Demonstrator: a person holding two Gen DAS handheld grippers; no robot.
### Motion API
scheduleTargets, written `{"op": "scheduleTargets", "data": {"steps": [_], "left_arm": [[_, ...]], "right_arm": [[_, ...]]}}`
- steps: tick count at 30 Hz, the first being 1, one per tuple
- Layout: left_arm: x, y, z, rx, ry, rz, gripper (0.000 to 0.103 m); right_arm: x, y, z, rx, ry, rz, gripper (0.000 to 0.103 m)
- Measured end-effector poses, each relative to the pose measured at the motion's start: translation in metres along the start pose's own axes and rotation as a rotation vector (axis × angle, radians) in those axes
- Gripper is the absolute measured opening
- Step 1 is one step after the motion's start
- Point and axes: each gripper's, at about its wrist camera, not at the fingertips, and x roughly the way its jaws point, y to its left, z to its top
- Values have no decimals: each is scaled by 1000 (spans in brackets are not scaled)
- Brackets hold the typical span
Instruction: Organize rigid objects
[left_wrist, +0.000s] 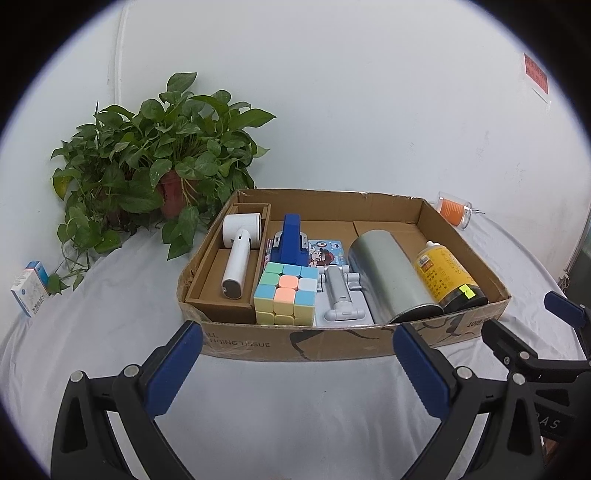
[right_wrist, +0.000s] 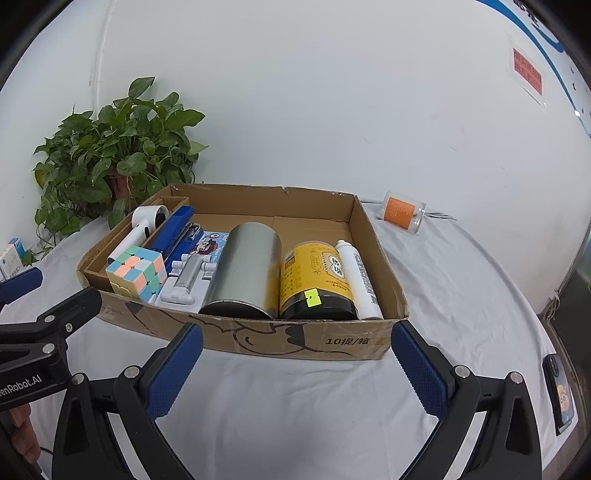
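left hand-held gripper (left_wrist: 297, 363) spread wide, right hand-held gripper (right_wrist: 297, 363) likewise

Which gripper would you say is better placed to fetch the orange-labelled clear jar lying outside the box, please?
Probably the right gripper. The orange-labelled clear jar lies on the cloth past the cardboard box's far right corner, on that gripper's side. The left gripper faces the box's left half. Both are open and empty.

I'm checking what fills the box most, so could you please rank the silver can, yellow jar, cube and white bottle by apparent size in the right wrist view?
1. Silver can, largest.
2. Yellow jar.
3. Cube.
4. White bottle, slimmest; the cube sits at similar depth, so this last pair is close.
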Motion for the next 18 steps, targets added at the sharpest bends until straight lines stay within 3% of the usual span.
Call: {"op": "scheduleTargets", "data": {"steps": [10,14,16,18], "left_arm": [[5,5,-1,-40,7,-10,102],[6,2,-3,-17,4,7,102],[5,1,-5,-5,-29,62,102],[5,1,-4,-6,-24,45,102]], "right_arm": [[0,3,-3,5,9,0,102],[1,6,-3,-6,7,3,102],[1,7,-3,-7,8,3,102],[0,8,-3,-5,7,4,102]]}}
